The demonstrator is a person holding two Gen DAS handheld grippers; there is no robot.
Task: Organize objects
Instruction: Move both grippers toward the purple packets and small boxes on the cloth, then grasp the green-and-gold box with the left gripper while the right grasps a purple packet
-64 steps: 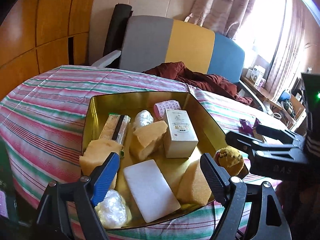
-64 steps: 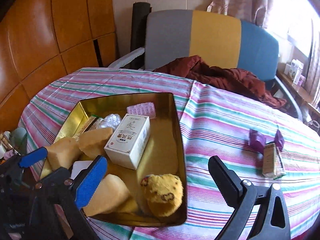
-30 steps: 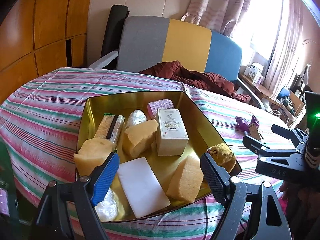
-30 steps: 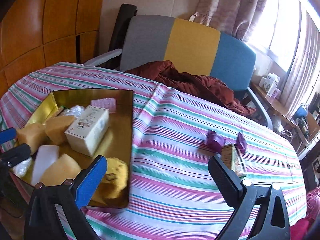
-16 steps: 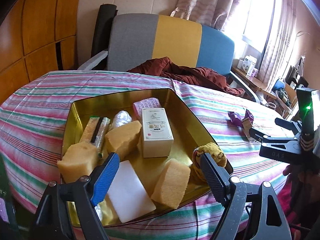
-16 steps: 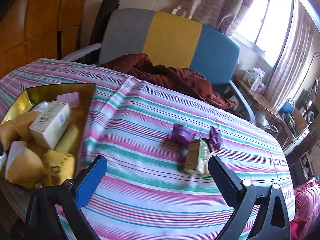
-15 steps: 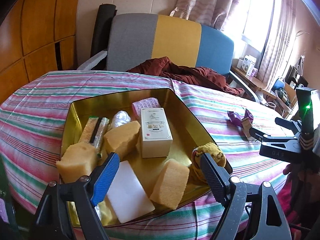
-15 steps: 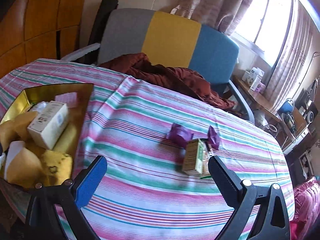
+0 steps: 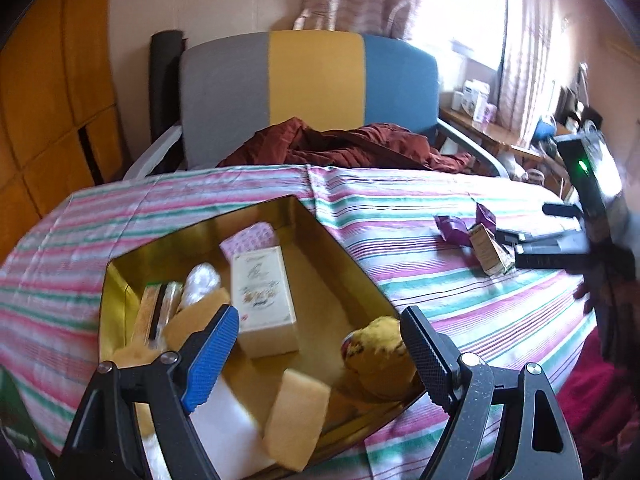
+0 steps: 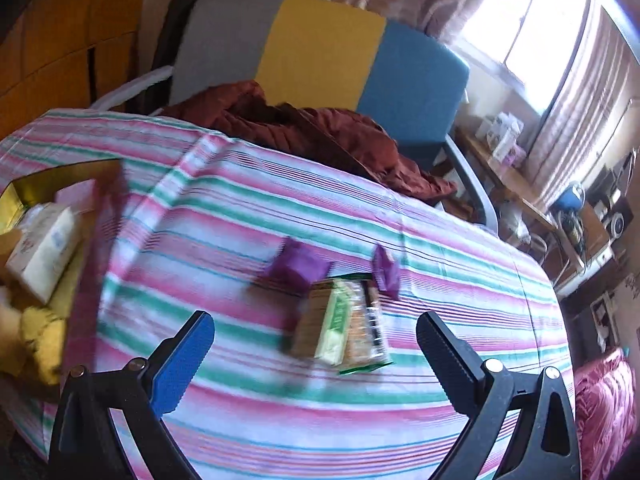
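Boxes and wrappers are the things to tidy here. On the left, the gold tin (image 9: 120,288) sits on the striped worktop (image 9: 440,304). It holds yellow sponges (image 9: 296,412), a white box (image 9: 262,284), a pink roller (image 9: 250,238), a white block (image 9: 228,424) and a fuzzy yellow toy (image 9: 376,360). The left hand-held gripper (image 9: 320,356) hangs over the near part of the tin with its jaws wide apart and nothing between them.

A moment ago the right hand-held gripper (image 10: 316,360) looked at the tin from close by. Now it has swung to the right, and the tin is only at the left edge of its view. I think this means one thing has been dropped off and the next one is about to be fetched.

To the right, well apart from the tin, lie a small green box (image 10: 324,328) with a flat snack pack (image 10: 366,332) touching it. Two purple wrappers (image 10: 296,266) lie just behind them. The green box lies ahead of the right hand-held gripper, in line with the gap between its wide-open, empty jaws. It has not been touched yet.
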